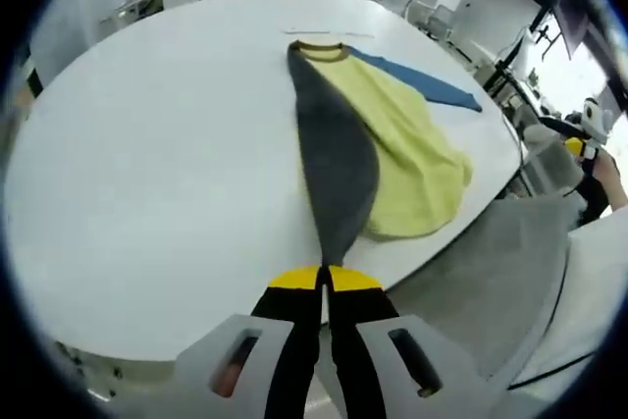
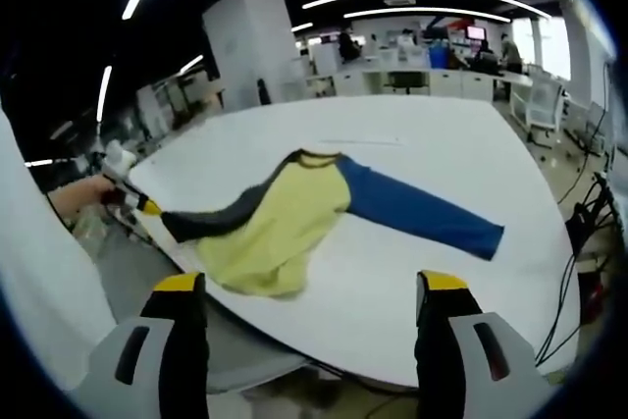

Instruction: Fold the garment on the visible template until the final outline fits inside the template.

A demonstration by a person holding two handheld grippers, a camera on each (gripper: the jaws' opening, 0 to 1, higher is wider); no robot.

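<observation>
1. Garment (image 2: 285, 218): long-sleeved top with a yellow body, one grey sleeve (image 1: 334, 154) and one blue sleeve (image 2: 417, 208). It lies on the white table (image 2: 412, 144) near the edge closest to the person, collar pointing away across the table. The lower hem is bunched and not flat.
2. Blue sleeve lies flat, stretched out to the side, well clear of the body panel. Grey sleeve is drawn taut from the shoulder toward the table edge.
3. Left claw (image 1: 324, 282): jaws pressed together on the cuff end of the grey sleeve, yellow tips touching. In the right gripper view it appears at the left, off the table edge, carried by a person's hand (image 2: 83, 195).
4. Right claw (image 2: 312, 287): jaws wide apart, holding nothing, hovering above the near table edge and facing the garment.
5. No template outline can be made out on the table; a faint line (image 2: 358, 141) shows beyond the collar, too thin to identify.
6. Judged step: carry the grey sleeve over the yellow body for the first fold.
7. Technique note: keep the sleeve lightly taut, lift only enough to clear the cloth, and lay it straight across the chest. The right claw could pin or smooth the bunched hem first, so the body does not drag along.
</observation>
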